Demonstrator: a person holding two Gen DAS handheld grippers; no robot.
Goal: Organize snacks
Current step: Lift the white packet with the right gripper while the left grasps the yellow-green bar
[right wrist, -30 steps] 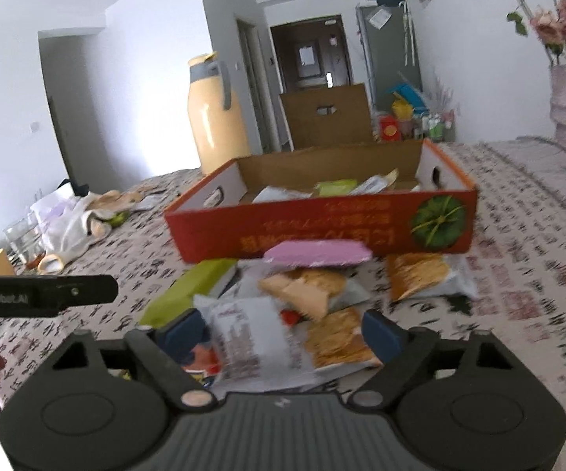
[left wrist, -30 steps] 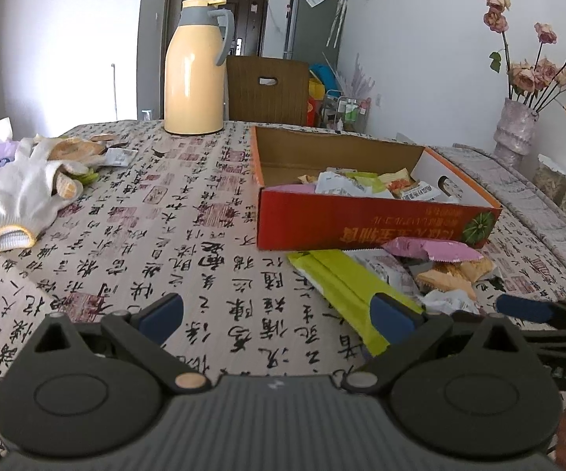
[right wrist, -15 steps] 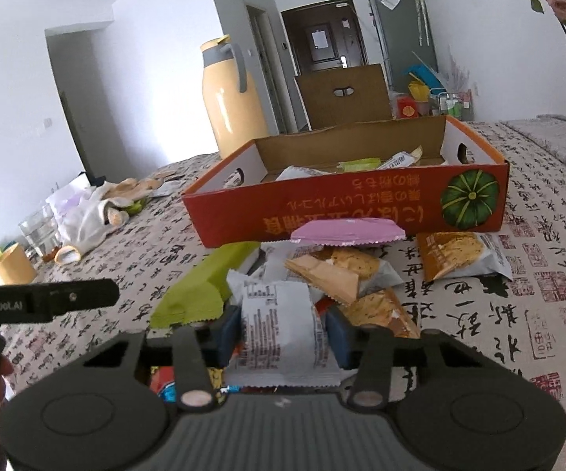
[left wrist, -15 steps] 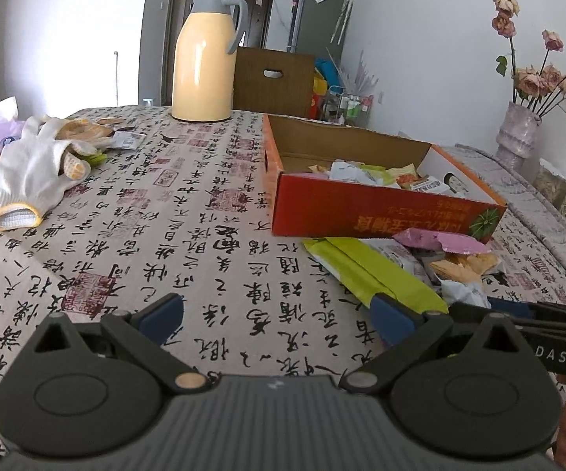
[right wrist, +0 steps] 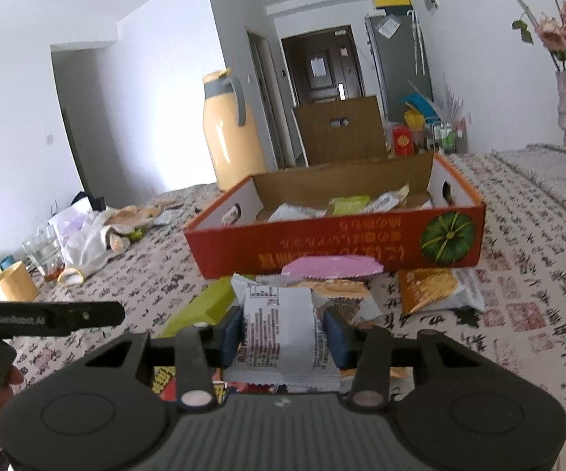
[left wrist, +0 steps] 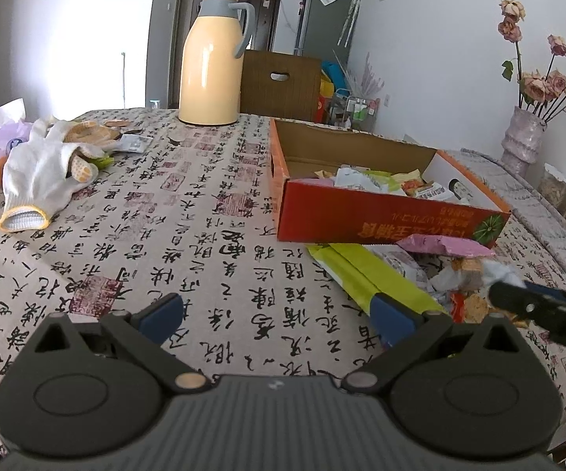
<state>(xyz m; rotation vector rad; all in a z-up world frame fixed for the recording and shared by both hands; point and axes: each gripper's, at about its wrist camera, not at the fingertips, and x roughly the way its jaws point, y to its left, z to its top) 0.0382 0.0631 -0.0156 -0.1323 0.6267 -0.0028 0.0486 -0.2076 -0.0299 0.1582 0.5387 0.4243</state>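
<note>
While the right gripper [right wrist: 281,329] pinches a white snack packet [right wrist: 279,327] between its blue pads, just above the heap of loose snacks on the patterned tablecloth [left wrist: 165,212], the left gripper [left wrist: 273,312] hangs with its fingers spread wide and nothing between them. Just beyond the heap sits an orange cardboard box [right wrist: 333,245], open at the top, with a green pumpkin printed on its near wall; inside lie several wrapped snacks, white and pale green among them, gathered toward the near wall, and the far part of its floor is bare cardboard. A pink packet [right wrist: 332,267] rests against the box's near wall, outside it, with a long green packet [left wrist: 369,274] and an orange packet [right wrist: 432,288] beside it on the cloth. Farther back stands a yellow thermos jug [left wrist: 212,62], closed. At the far left a glass [right wrist: 45,255] holds something orange at its bottom.
</note>
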